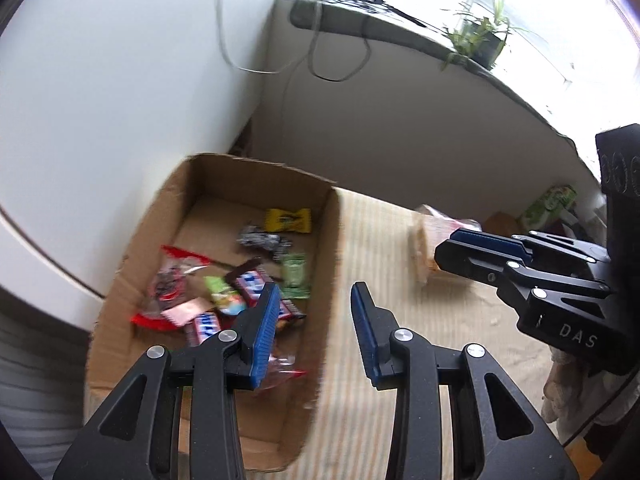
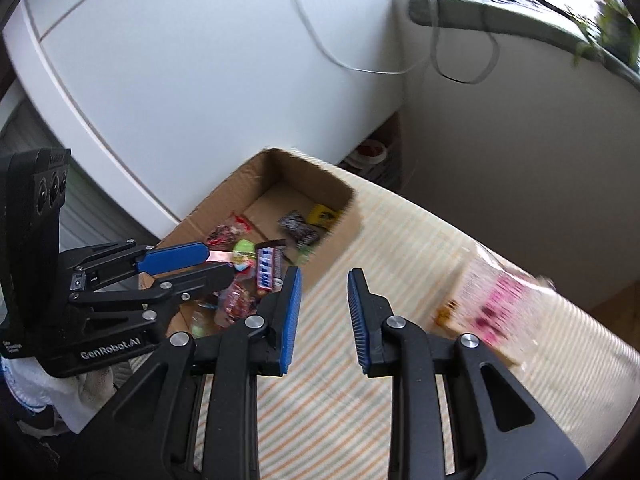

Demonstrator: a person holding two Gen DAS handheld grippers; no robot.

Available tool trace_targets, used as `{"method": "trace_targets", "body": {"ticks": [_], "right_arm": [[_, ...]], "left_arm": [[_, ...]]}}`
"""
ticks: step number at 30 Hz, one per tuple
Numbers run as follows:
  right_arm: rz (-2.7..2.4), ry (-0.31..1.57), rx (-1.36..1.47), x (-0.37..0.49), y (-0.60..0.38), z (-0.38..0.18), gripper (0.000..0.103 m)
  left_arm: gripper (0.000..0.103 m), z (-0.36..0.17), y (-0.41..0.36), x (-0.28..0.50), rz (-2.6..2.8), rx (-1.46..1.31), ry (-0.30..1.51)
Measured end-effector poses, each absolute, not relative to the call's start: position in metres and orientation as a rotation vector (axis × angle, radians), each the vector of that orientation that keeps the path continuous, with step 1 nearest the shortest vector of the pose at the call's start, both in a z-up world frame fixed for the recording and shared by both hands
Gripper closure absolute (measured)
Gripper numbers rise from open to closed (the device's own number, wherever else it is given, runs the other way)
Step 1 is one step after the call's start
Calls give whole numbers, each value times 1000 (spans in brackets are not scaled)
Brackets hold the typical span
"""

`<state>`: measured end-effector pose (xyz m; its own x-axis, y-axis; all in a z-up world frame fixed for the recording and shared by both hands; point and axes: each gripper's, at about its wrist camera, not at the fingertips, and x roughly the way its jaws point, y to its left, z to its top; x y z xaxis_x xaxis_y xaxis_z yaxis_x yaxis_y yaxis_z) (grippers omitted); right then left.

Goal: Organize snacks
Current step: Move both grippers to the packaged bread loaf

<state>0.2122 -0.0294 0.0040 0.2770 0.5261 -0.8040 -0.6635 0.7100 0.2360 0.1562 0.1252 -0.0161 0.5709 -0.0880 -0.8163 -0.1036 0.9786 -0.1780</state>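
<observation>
An open cardboard box on the striped cloth holds several wrapped snacks, among them a yellow candy, a red packet and a blue-and-red bar. My left gripper hovers over the box's near right corner, open and empty. My right gripper hangs over the cloth to the right of the box. Its jaws stand a narrow gap apart with nothing between them. A pink-printed clear snack bag lies further right on the cloth, blurred.
A white cabinet stands close behind the box. A green package sits at the far right of the table. Cables hang from a window sill that carries a plant. The table edge falls off to the right.
</observation>
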Motion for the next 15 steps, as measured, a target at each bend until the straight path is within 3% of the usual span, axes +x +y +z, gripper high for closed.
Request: {"method": "trace_targets", "body": {"ticks": [5, 8, 12, 15], "right_arm": [[705, 1053, -102, 227, -74, -4, 78], [636, 1082, -55, 239, -103, -11, 78], [580, 1126, 22, 256, -137, -22, 76], [532, 1148, 83, 272, -160, -33, 53]], "left_arm": [[67, -16, 100, 176, -94, -238, 972], [55, -19, 80, 191, -174, -254, 991], [54, -26, 56, 212, -249, -269, 1006], [53, -38, 45, 232, -275, -305, 1038]]}}
